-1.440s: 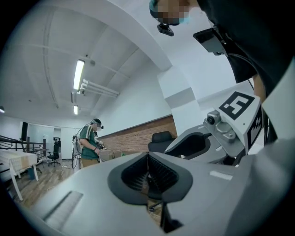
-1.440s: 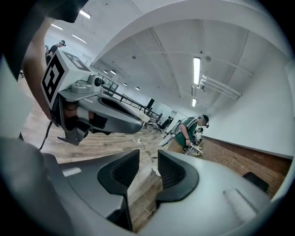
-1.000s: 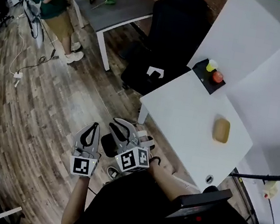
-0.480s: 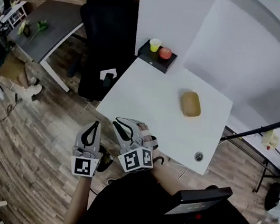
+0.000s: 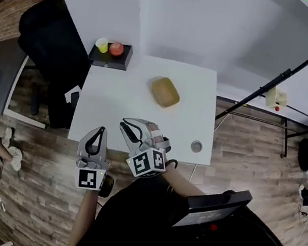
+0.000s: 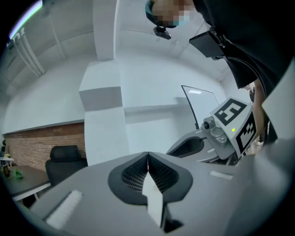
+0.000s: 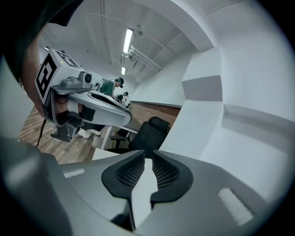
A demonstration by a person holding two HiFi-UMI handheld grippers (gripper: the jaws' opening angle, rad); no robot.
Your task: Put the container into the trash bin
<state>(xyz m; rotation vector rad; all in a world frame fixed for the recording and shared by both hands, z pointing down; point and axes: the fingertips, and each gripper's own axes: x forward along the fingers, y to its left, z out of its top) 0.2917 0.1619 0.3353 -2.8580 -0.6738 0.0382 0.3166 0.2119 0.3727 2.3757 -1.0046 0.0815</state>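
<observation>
A tan oval container [image 5: 165, 92] lies on the white table [image 5: 122, 102], toward its far side. No trash bin is in any view. Both grippers hang over the table's near edge, well short of the container. My left gripper [image 5: 101, 132] [image 6: 148, 154] is shut, its pads touching with nothing between them. Beside it, my right gripper [image 5: 127, 125] [image 7: 148, 161] shows a narrow gap between its pads; its jaws are closing with nothing between them. Each gripper also shows in the other's view: the right gripper [image 6: 184, 147] and the left gripper [image 7: 110, 110].
A black tray [image 5: 118, 59] at the table's far left corner carries a yellow cup [image 5: 102, 44] and a red apple [image 5: 116, 48]. A small round disc [image 5: 196, 147] lies near the front right corner. A black office chair [image 5: 50, 42] stands left; a black stand pole [image 5: 297, 65] slants right.
The view has swung round from the wooden floor and grey table to the white table, which now lies straight ahead. Both grippers came round with it. The right jaws have narrowed.
</observation>
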